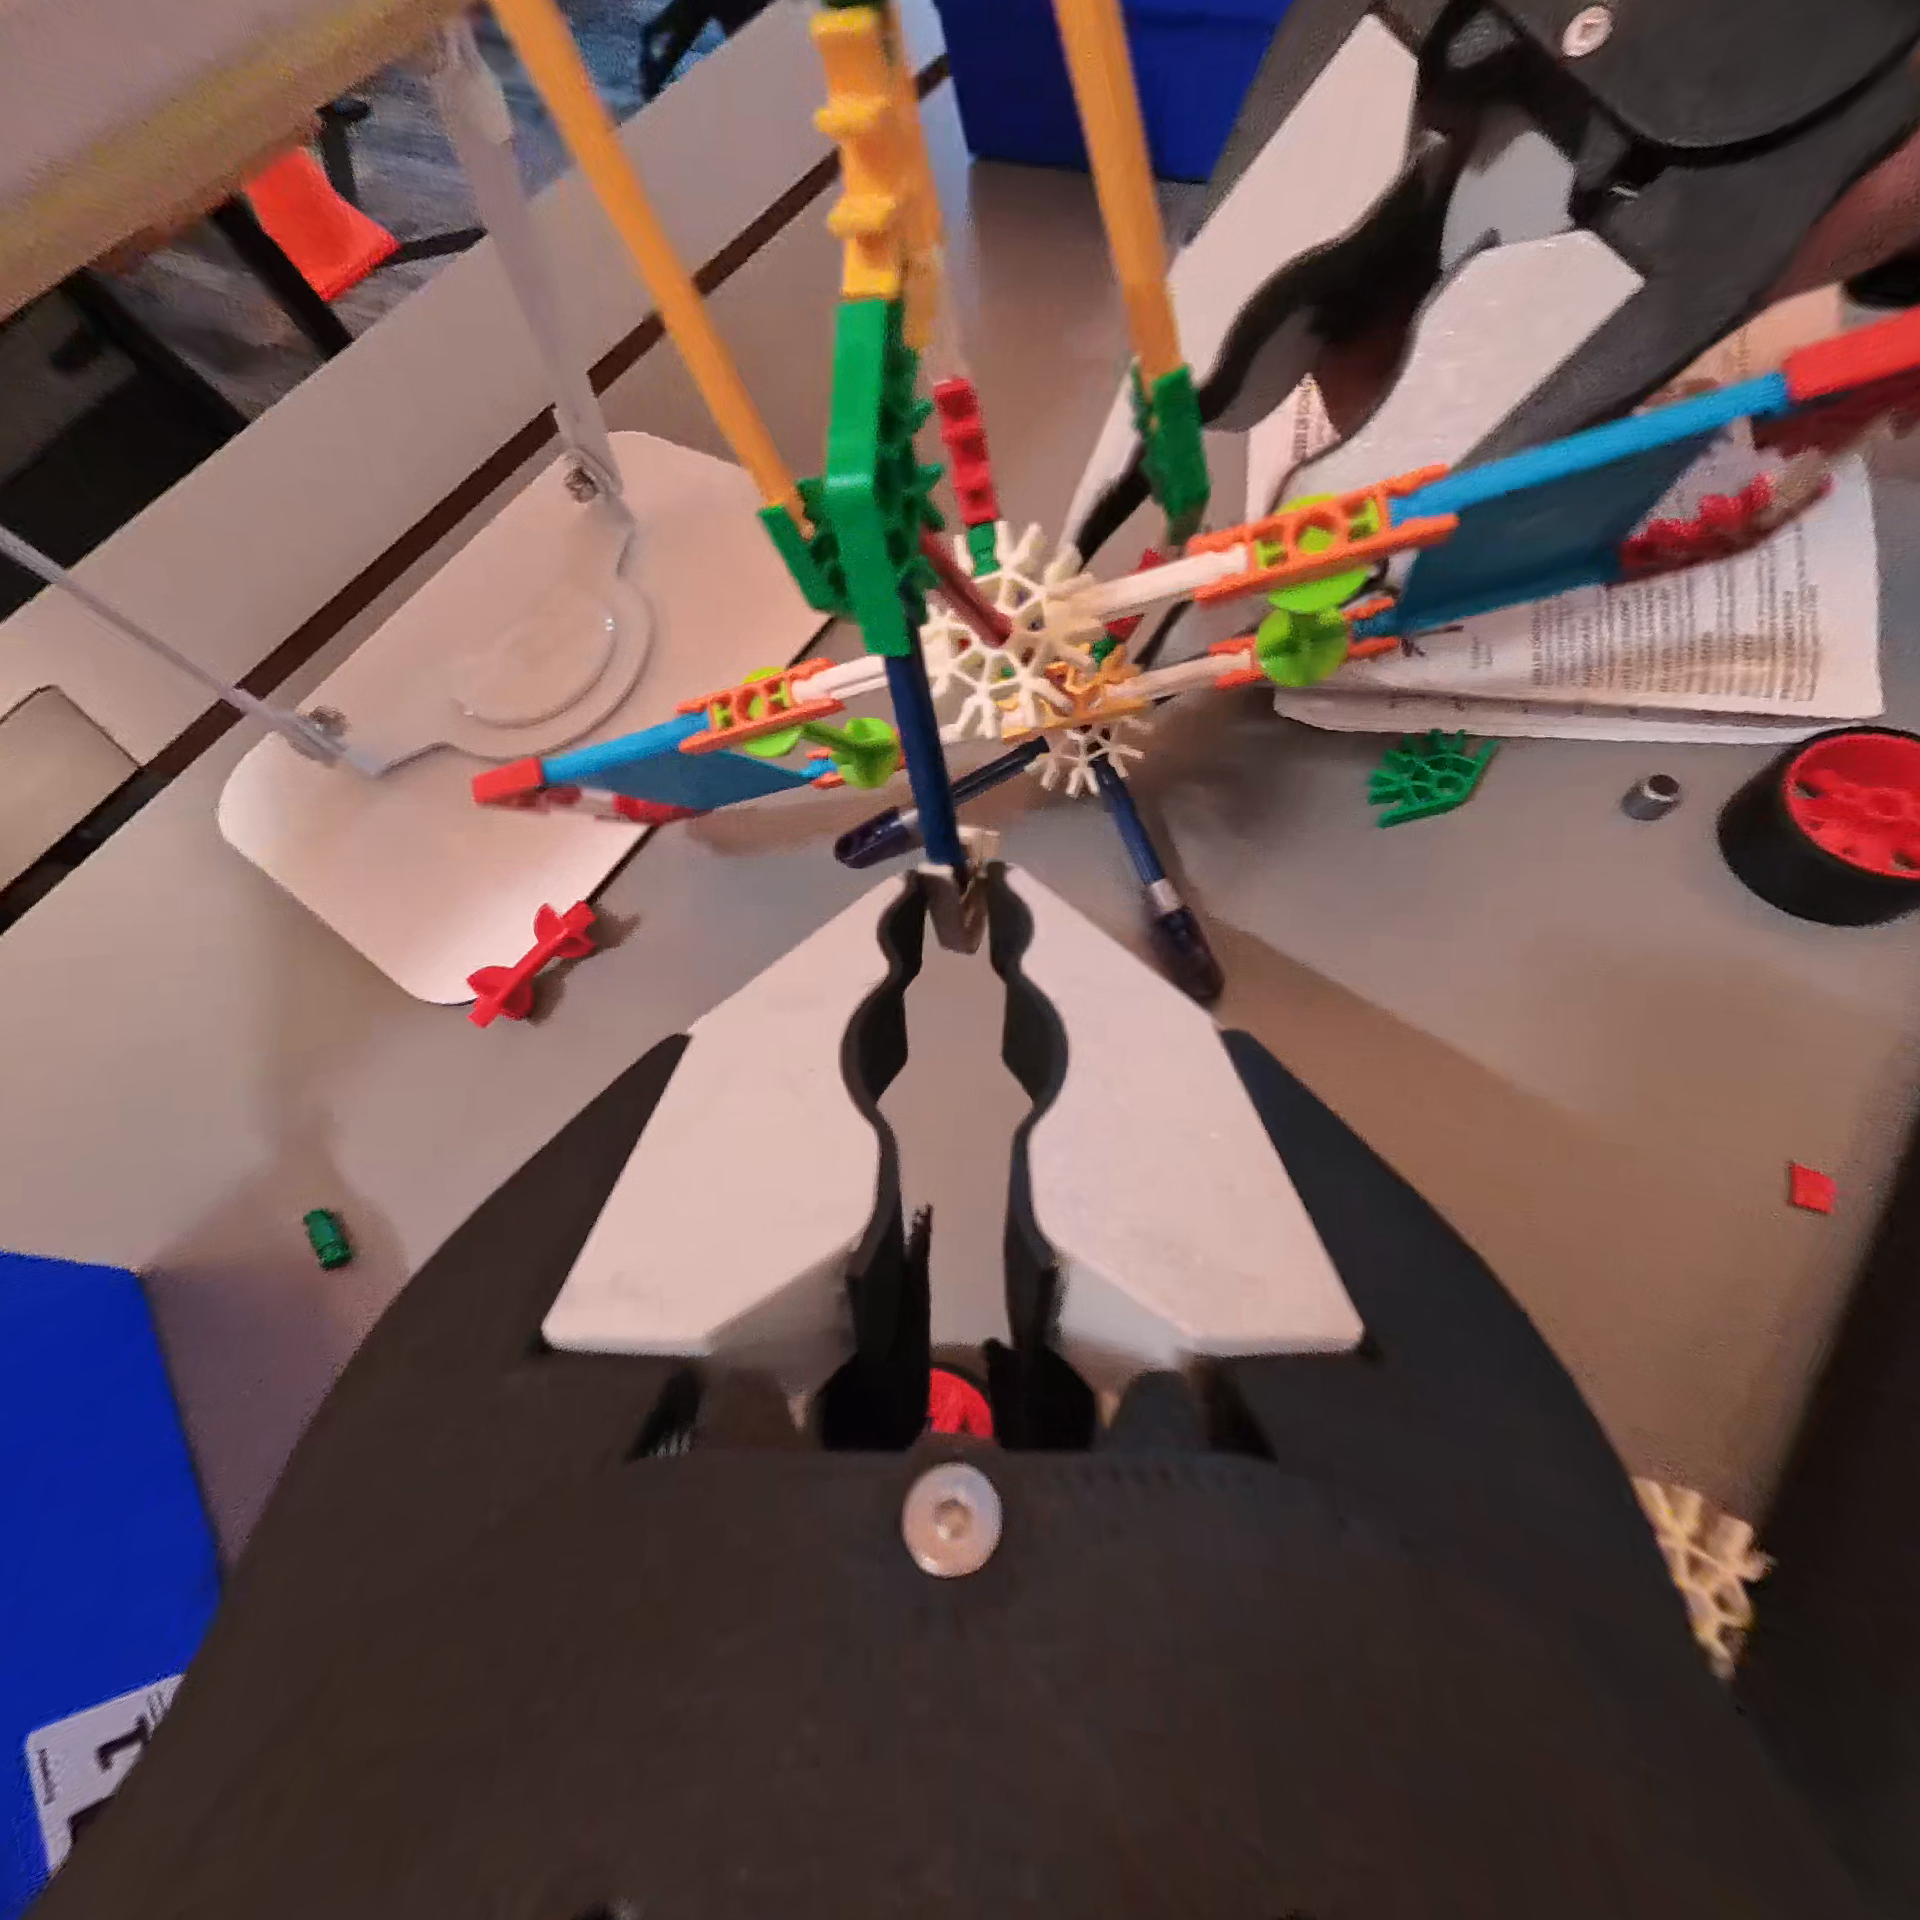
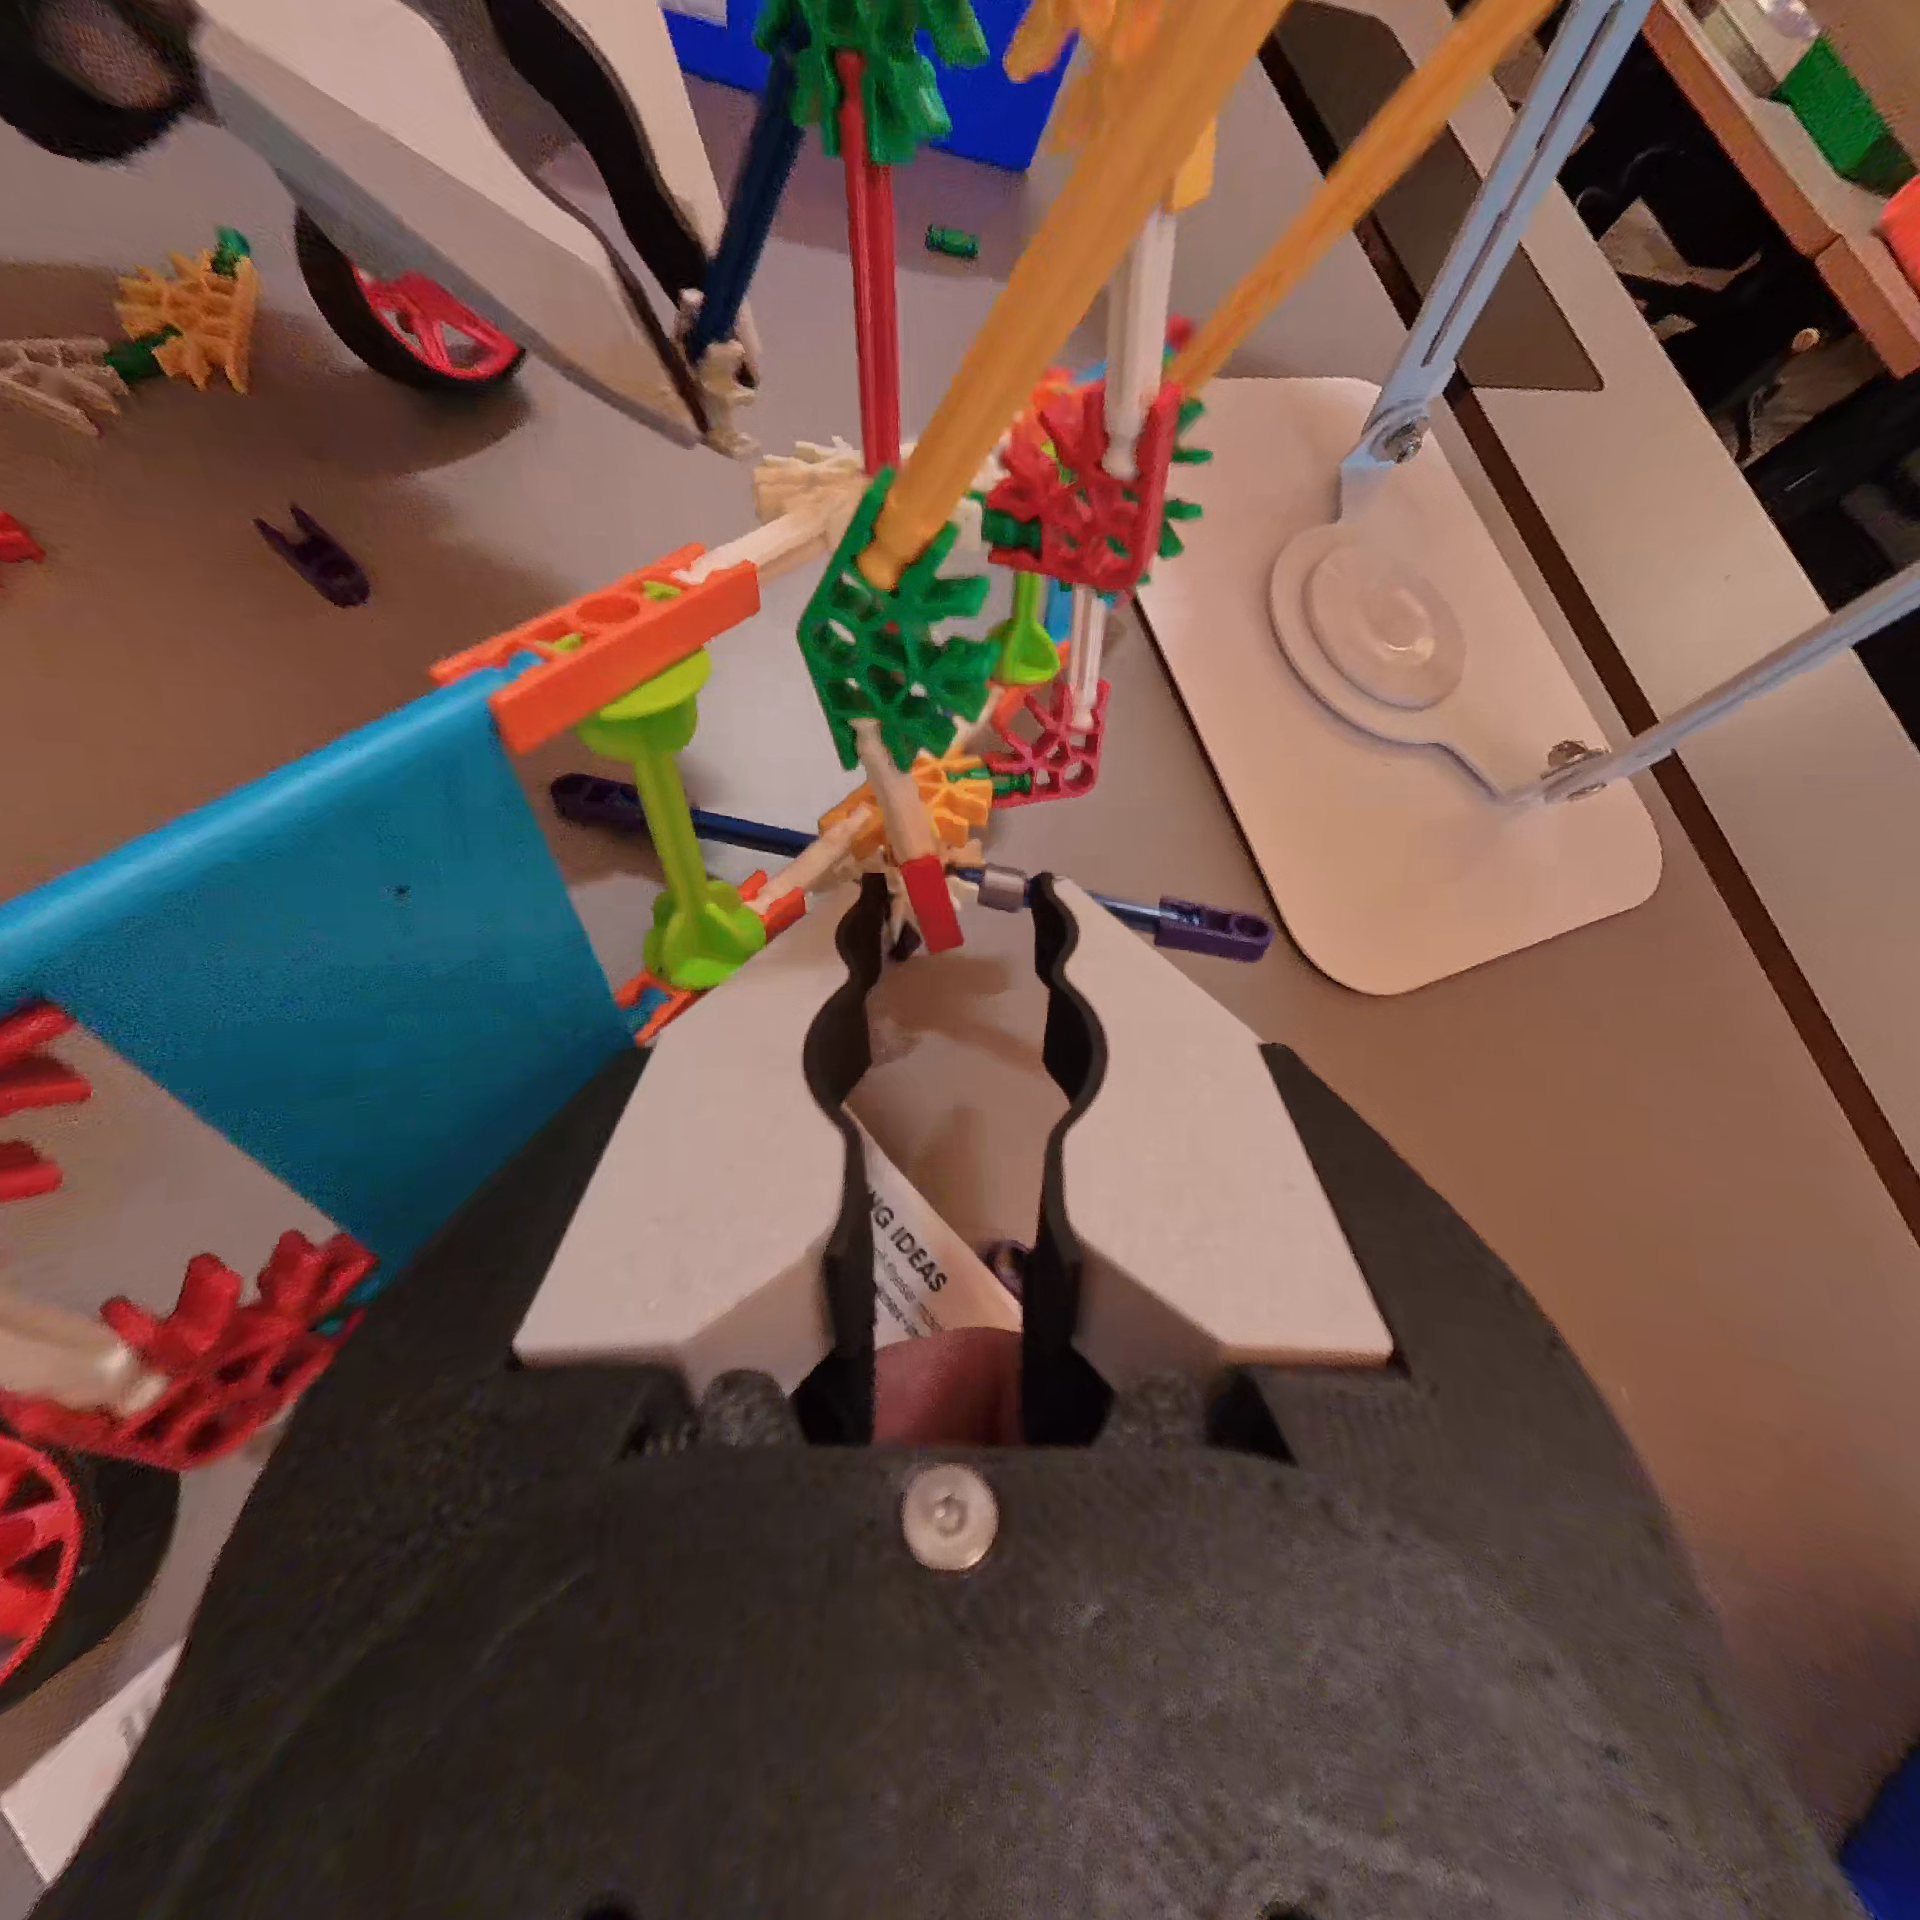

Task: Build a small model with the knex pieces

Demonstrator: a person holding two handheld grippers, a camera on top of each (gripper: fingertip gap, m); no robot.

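Pinching down on the near end of a dark blue rod, the left hand-held gripper has its jaws nearly together on the small pale end piece there, so it's holding the rod-and-connector model by that tip.

The right hand-held gripper sits narrow around a red clip. A silver sleeve is right against its right finger. Can't honestly tell if it's actually squeezing or just framing them.

Just past the left tips is the white snowflake hub where all the spokes meet. A blue panel with an orange bar and a lime spool hangs off to the left of the right gripper. Straight ahead of it is a green connector, with yellow rods running up out of frame.

On the bench, a loose red piece lies left of the left gripper and a red-hubbed wheel to its right. Farther off are a printed booklet and a white stand base.
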